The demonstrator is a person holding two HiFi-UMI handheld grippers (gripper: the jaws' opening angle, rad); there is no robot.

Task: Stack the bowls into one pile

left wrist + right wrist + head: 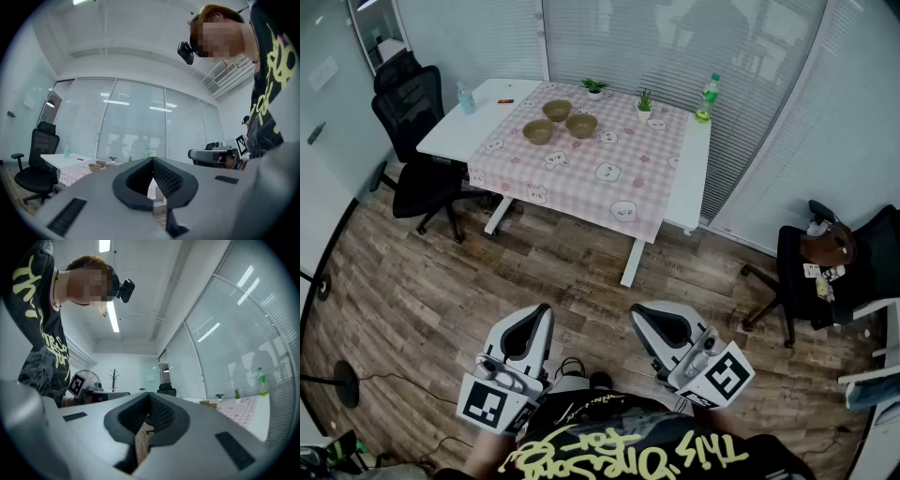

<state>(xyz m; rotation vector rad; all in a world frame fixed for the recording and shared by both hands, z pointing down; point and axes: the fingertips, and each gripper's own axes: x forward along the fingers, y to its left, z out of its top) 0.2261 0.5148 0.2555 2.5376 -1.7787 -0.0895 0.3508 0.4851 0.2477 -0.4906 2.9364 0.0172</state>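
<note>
Three olive-brown bowls stand apart on the pink checked cloth of the white table (pixel 694 178): one bowl (pixel 538 132) at the left, one bowl (pixel 557 111) behind it, one bowl (pixel 581 126) at the right. They show small and far off in the left gripper view (pixel 95 167) and the right gripper view (pixel 206 402). My left gripper (pixel 536 321) and right gripper (pixel 647 321) are held close to my body over the wooden floor, well short of the table. Both point level toward the room. Each one's jaws are shut with nothing between them (pixel 152 161) (pixel 149 396).
Black office chairs (pixel 417 108) stand at the table's left end. Another chair (pixel 834 267) with a bag is at the right. On the table are a water bottle (pixel 466 97), a green bottle (pixel 710 92) and two small plants (pixel 594 87). A stand base (pixel 344 386) and cable lie on the floor at the left.
</note>
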